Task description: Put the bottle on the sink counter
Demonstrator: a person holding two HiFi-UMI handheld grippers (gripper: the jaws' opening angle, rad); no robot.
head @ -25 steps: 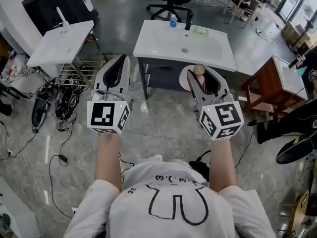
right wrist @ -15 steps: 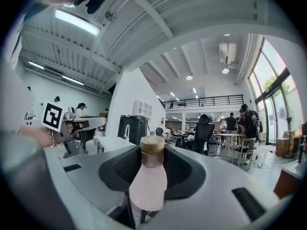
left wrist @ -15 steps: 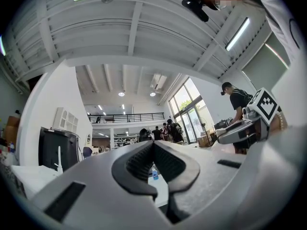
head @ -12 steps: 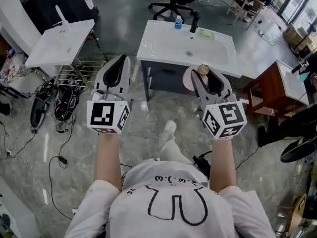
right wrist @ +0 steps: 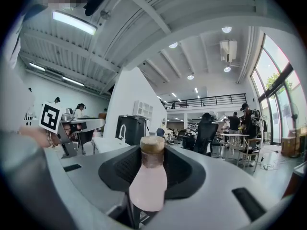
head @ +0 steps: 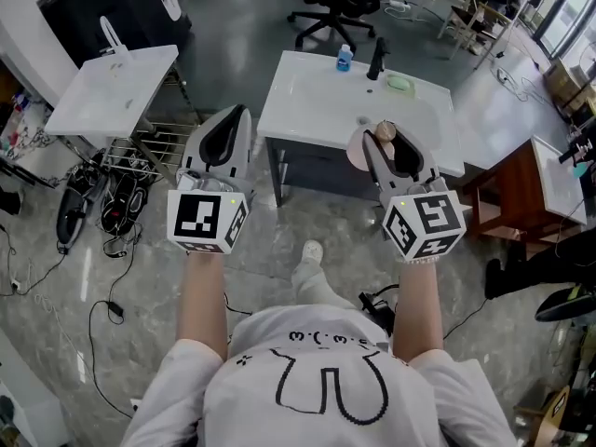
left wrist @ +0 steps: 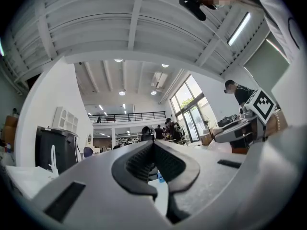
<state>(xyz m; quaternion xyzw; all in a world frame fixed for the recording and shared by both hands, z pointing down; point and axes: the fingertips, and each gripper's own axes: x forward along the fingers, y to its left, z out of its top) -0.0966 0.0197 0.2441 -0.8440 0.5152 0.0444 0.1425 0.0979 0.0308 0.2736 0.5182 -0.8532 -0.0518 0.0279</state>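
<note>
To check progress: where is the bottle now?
The bottle is held in the right gripper, right of centre in the head view, in the air before the sink counter, not on it.

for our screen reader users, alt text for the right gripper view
The right gripper holds a pale pink bottle with a brown cap upright between its jaws. Behind it, a bright hall with a black office chair.

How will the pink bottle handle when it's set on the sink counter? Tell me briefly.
The bottle looks tall with a slim neck, so it could tip if released at a tilt. Its smooth, rounded body would probably roll once on its side. The right gripper clamps it without visible denting, so it seems fairly stiff.
</note>
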